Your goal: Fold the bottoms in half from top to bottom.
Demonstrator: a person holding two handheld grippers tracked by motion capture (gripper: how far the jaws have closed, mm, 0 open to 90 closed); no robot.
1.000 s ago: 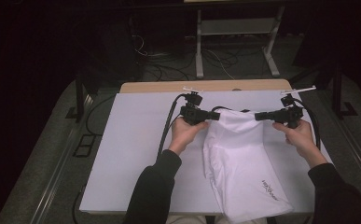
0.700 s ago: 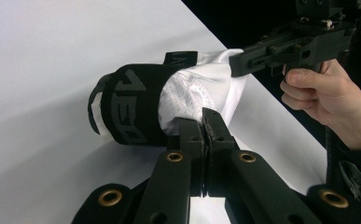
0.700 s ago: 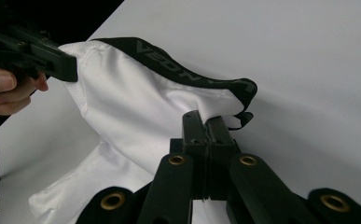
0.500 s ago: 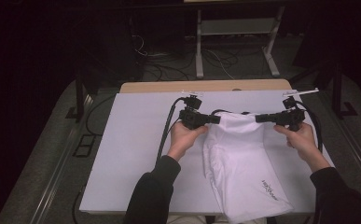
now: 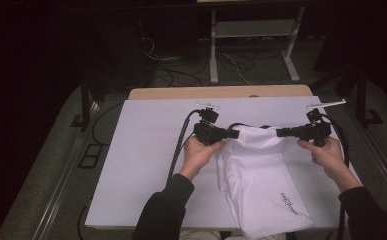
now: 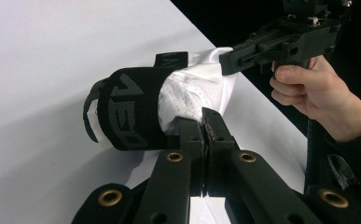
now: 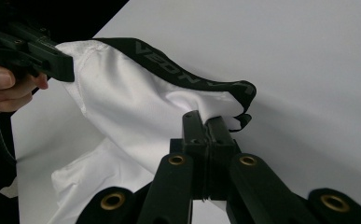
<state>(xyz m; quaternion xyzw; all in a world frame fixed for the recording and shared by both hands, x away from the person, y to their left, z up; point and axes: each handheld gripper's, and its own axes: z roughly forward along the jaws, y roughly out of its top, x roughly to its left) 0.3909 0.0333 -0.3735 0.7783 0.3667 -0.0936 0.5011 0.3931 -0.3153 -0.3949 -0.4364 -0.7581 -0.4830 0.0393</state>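
Compared to a second ago, the left claw (image 5: 235,133) has drifted a bit left, stretching the waistband. Both it and the right claw (image 5: 281,133) are pinching the white shorts (image 5: 261,185): black lettered waistband lifted, legs lying on the white worktop (image 5: 146,165).

My left gripper (image 5: 233,133) points toward three o'clock, jaws clamped tight. My right gripper (image 5: 282,133) faces it toward nine o'clock, jaws likewise closed. Both forearms enter from six o'clock.
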